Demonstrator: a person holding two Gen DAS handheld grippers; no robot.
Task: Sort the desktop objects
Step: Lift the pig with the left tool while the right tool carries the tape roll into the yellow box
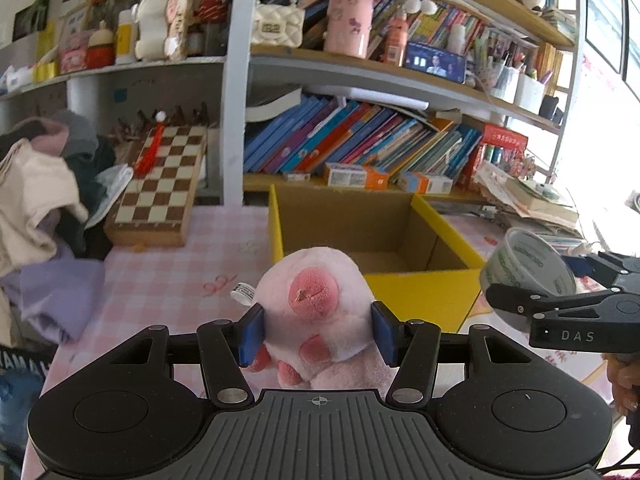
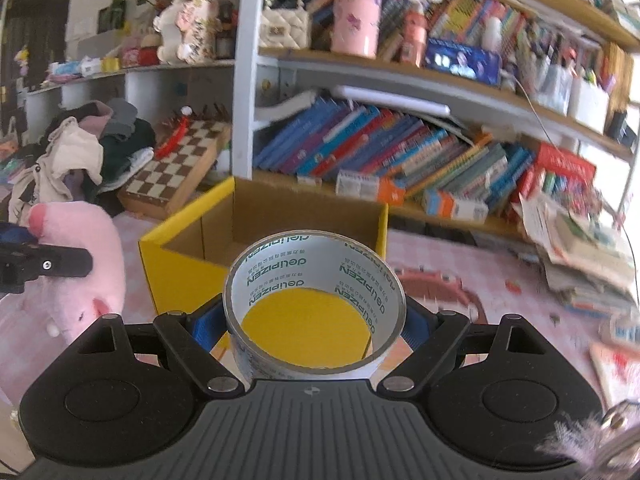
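Note:
My left gripper (image 1: 316, 330) is shut on a pink plush pig (image 1: 316, 300), held just in front of the yellow cardboard box (image 1: 420, 292). The pig also shows at the left of the right wrist view (image 2: 76, 264). My right gripper (image 2: 308, 320) is shut on a roll of clear tape (image 2: 316, 264) with green lettering, held before the near corner of the box (image 2: 180, 256). The tape (image 1: 528, 268) and right gripper (image 1: 560, 312) show at the right of the left wrist view. The open box looks empty inside.
A chessboard (image 1: 164, 184) leans at the back left beside a pile of clothes (image 1: 40, 200). Bookshelves (image 1: 360, 144) stand behind the box. A stack of papers (image 2: 580, 240) lies at the right. The table has a pink checked cloth (image 1: 168, 272).

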